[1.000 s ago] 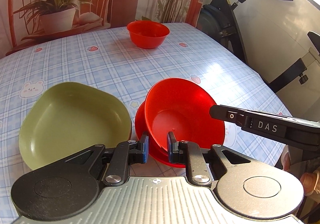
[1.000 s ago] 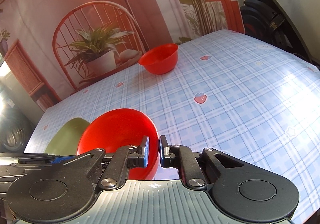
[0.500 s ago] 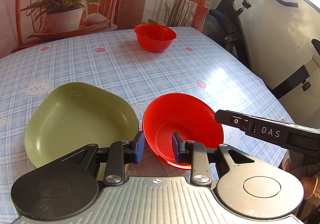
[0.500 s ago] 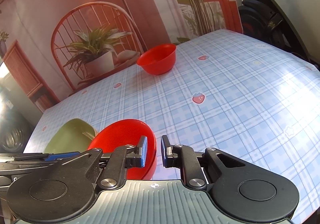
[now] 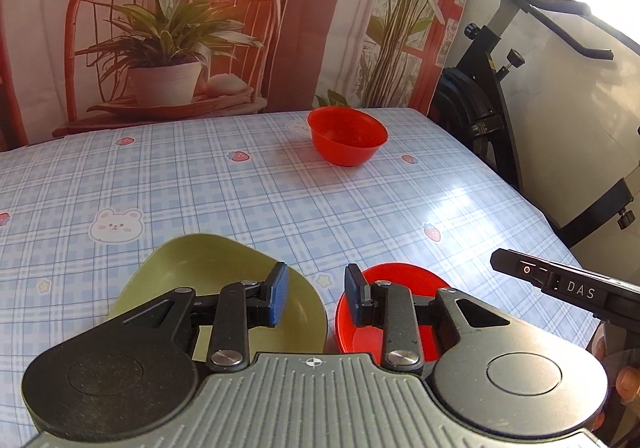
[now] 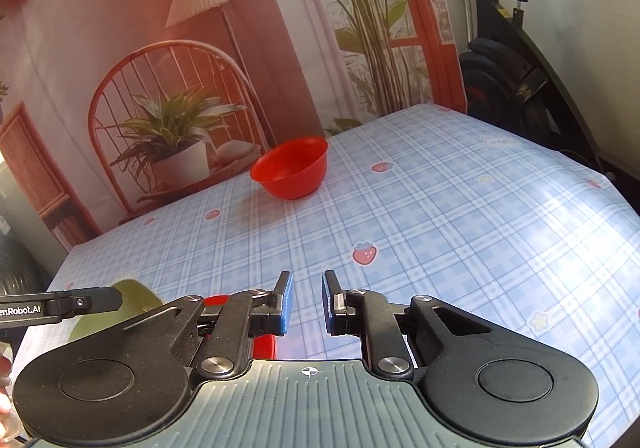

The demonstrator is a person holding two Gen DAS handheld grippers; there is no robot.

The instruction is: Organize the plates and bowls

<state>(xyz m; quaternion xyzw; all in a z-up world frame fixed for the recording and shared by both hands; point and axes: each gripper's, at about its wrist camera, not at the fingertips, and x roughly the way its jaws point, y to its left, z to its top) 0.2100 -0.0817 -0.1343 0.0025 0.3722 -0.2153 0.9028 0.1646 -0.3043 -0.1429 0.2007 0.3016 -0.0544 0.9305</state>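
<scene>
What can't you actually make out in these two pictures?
- Near red dish: in the left view the left gripper hides its lower half, so whether it is one dish or a stack is unclear; in the right view only slivers show.
- Green plate: near side hidden by the same gripper; in the right view mostly covered.
- Far red bowl: its inside cannot be seen.

White letters "DAS" stand on the black bar to the right of the left gripper's jaws. In the right wrist view, "enRobot.AI", cut off at the frame edge, stands on the black bar left of the jaws.
</scene>
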